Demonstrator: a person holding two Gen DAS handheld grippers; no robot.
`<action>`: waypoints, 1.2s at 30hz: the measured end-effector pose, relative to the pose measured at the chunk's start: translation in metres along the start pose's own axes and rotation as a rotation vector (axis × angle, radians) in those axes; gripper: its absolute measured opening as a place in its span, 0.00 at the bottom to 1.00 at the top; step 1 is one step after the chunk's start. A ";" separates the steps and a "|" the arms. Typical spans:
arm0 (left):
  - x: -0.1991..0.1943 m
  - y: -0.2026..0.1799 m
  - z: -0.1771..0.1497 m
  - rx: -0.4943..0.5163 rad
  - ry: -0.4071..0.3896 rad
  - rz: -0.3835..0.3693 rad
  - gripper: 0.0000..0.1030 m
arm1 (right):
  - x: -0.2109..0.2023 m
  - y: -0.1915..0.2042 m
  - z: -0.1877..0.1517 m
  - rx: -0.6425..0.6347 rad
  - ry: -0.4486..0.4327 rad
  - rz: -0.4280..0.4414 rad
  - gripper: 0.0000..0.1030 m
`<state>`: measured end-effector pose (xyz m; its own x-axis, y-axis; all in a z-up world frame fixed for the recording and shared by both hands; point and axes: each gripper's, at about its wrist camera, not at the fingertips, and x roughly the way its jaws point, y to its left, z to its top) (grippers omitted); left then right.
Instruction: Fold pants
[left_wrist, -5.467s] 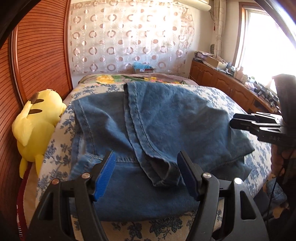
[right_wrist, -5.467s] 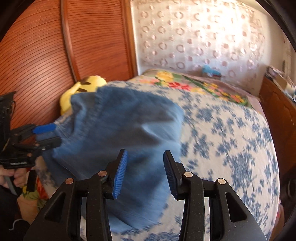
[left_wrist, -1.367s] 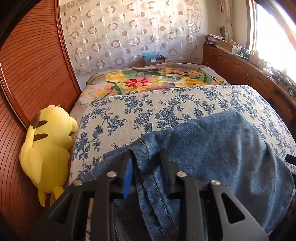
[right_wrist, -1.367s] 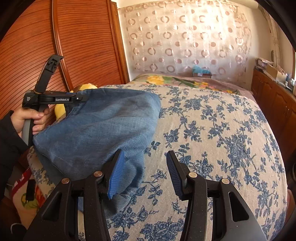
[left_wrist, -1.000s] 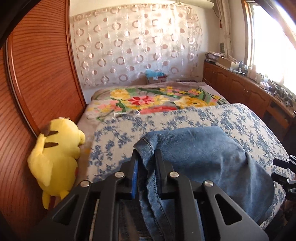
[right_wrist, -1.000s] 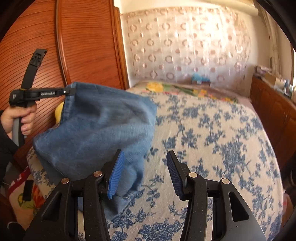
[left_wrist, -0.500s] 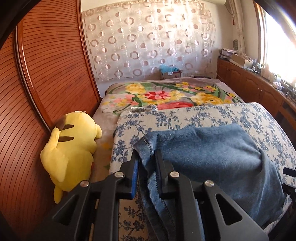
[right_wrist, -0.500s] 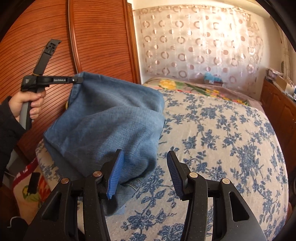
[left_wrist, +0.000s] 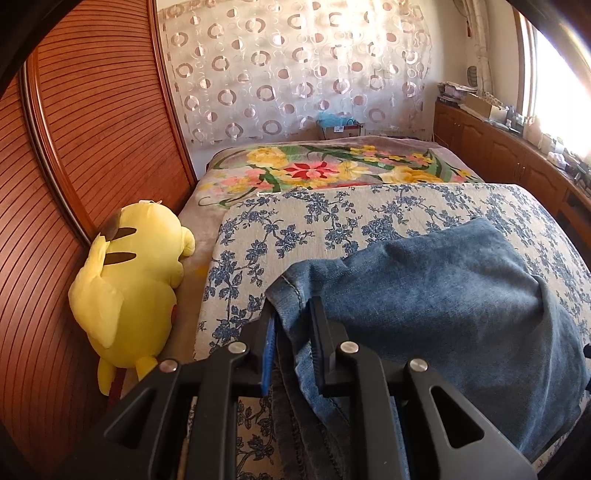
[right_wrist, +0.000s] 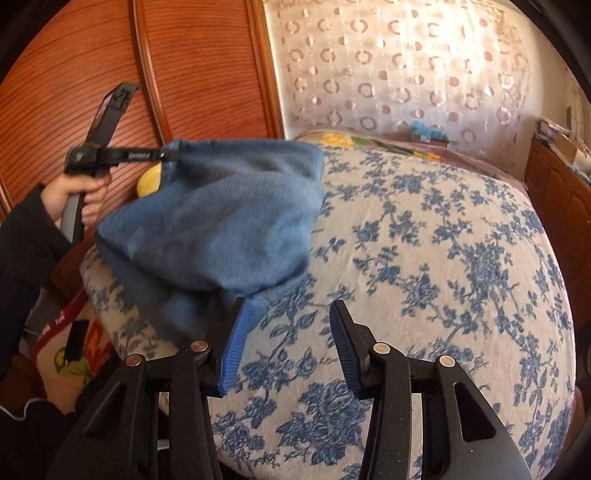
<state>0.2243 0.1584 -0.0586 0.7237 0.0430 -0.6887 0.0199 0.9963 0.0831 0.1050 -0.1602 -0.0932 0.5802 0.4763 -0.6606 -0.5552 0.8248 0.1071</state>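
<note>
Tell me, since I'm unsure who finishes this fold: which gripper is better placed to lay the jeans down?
Left. The left gripper is clamped on a corner of the jeans. The right gripper has nothing between its closing jaws, just the bedspread below.

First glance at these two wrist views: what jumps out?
The blue jeans bunched on the floral bedspread, one edge pinched in the left gripper and lifted. Next, the bright yellow plush toy lying at the bed's edge by the wooden wardrobe doors. The right gripper hovers beside the jeans, its jaws closing with only bedspread between them.
</note>
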 end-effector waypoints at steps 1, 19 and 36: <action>0.001 0.000 0.000 0.002 0.002 0.002 0.15 | 0.001 0.001 -0.001 -0.005 0.003 0.003 0.40; 0.006 -0.005 0.003 0.020 0.007 -0.003 0.15 | 0.026 0.030 0.028 -0.098 -0.025 -0.035 0.49; 0.008 -0.001 0.001 0.006 0.001 0.015 0.13 | 0.027 0.032 0.025 -0.097 0.005 -0.034 0.13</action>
<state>0.2310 0.1581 -0.0632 0.7232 0.0578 -0.6882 0.0131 0.9952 0.0974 0.1184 -0.1132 -0.0890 0.5967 0.4469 -0.6665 -0.5905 0.8069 0.0124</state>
